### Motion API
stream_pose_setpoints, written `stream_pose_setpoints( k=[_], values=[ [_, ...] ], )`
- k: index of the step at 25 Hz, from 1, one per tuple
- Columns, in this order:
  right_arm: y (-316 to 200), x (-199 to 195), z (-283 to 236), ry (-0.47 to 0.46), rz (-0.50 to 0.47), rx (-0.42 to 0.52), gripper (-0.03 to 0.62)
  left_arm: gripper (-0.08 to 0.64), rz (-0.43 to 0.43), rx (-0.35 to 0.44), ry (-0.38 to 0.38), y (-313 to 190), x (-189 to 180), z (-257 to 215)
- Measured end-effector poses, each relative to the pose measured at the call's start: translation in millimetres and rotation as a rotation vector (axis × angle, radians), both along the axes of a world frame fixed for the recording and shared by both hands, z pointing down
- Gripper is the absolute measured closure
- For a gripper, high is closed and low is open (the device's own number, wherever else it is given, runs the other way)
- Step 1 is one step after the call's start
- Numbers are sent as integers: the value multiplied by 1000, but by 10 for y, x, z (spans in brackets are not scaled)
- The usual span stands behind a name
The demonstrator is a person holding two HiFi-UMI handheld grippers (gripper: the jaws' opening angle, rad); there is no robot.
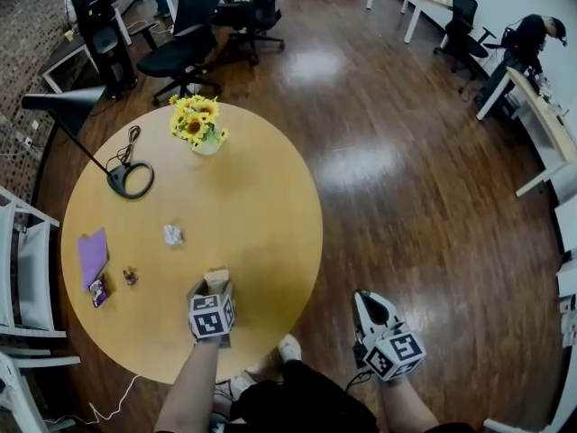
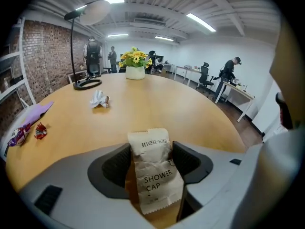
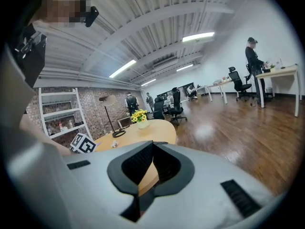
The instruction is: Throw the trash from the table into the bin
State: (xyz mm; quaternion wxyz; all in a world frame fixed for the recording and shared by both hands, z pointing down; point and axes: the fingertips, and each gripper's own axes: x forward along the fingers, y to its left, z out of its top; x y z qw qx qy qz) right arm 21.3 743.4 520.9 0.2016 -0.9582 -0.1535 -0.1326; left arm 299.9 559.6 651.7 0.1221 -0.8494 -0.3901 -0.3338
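A tan paper packet (image 2: 155, 175) printed "shower cap" sits between my left gripper's (image 2: 151, 152) jaws, with a pad against each of its side edges. In the head view that gripper (image 1: 215, 287) is over the near part of the round wooden table (image 1: 261, 206), with the packet (image 1: 216, 279) at its tips. Further left lie a crumpled white wrapper (image 1: 173, 234), a small red wrapper (image 1: 131, 277) and a purple packet (image 1: 98, 290). My right gripper (image 1: 362, 298) hangs off the table over the floor, with its tips together and nothing between them (image 3: 152, 147). No bin is in view.
A purple sheet (image 1: 92, 255), a black desk lamp (image 1: 131, 180) and a vase of sunflowers (image 1: 198, 124) also stand on the table. White shelving (image 1: 22, 278) is at the left. Office chairs (image 1: 185, 48) are beyond the table. Bare wooden floor spreads to the right.
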Motion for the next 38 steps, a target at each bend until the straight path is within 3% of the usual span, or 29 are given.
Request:
stream_pose_setpoints(
  k=[3,7,10,15,20,24,31,35,38],
  values=[
    [-85,111,-60,7,-42,-8,588,382,-52,-44,-36,-158,15,-48],
    [-254,313,-205,32,-110,-23,588,407,-80,-146,-1,-436,-89,-299],
    [-465,570,-324,61,-182,-31,588,407,-95,-211,65,-719,-55,-636],
    [-1083,1120,-601,118,-342,-67,588,407,-211,-335,195,-1551,147,-1409],
    [-2085,1753,-992,227,-523,-111,588,407,-337,-402,392,-2830,245,-2154],
    [-3006,2127,-1240,281,-674,-138,588,407,-470,-420,500,-3946,145,-2550],
    [-4733,2658,-1433,344,-935,-186,588,407,-750,-408,665,-5935,-393,-2837],
    [-5535,2699,-1493,360,-999,-178,588,407,-843,-390,724,-6739,-883,-2940],
    [-6402,2729,-1500,380,-1136,-148,588,407,-986,-339,774,-7480,-1462,-2981]
  ],
)
